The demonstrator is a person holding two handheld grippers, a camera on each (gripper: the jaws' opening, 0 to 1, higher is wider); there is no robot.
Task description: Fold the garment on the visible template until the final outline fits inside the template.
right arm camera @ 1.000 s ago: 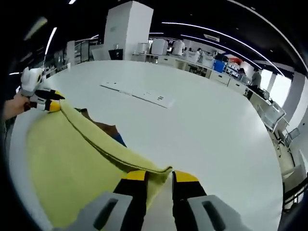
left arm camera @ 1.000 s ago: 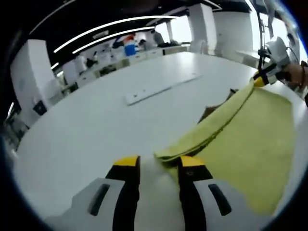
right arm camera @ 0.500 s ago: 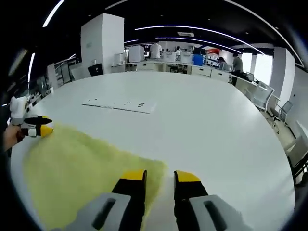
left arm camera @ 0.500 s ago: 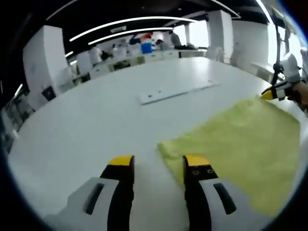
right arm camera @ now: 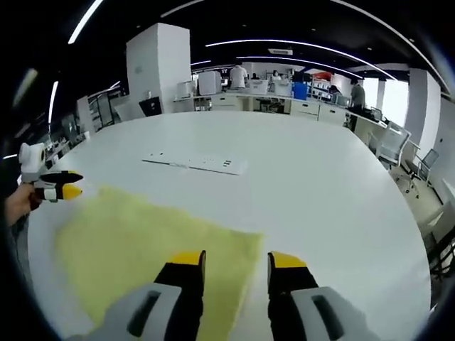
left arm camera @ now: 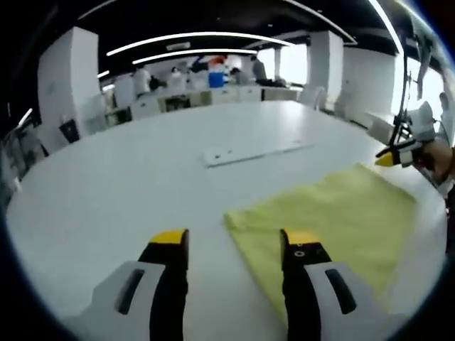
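Yellow garment (left arm camera: pixel 323 220) lies flat on the white table (left arm camera: pixel 128 192), low and right in your left gripper view. Your left gripper (left arm camera: pixel 236 245) has its jaws apart and holds nothing. In the right gripper view the cloth (right arm camera: pixel 153 245) sits lower left. Your right gripper (right arm camera: pixel 237 264) is open too, empty.

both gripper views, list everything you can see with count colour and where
garment: one, yellow, lying flat on the table near both grippers
table: one, white, large, rounded
flat strip: one, white, on the table beyond the garment
people: several, far background by the counters
chairs: a few, pale, at the table's far edge
left gripper: yellow-tipped jaws, open, above the garment's corner
right gripper: yellow-tipped jaws, open, over the garment's edge
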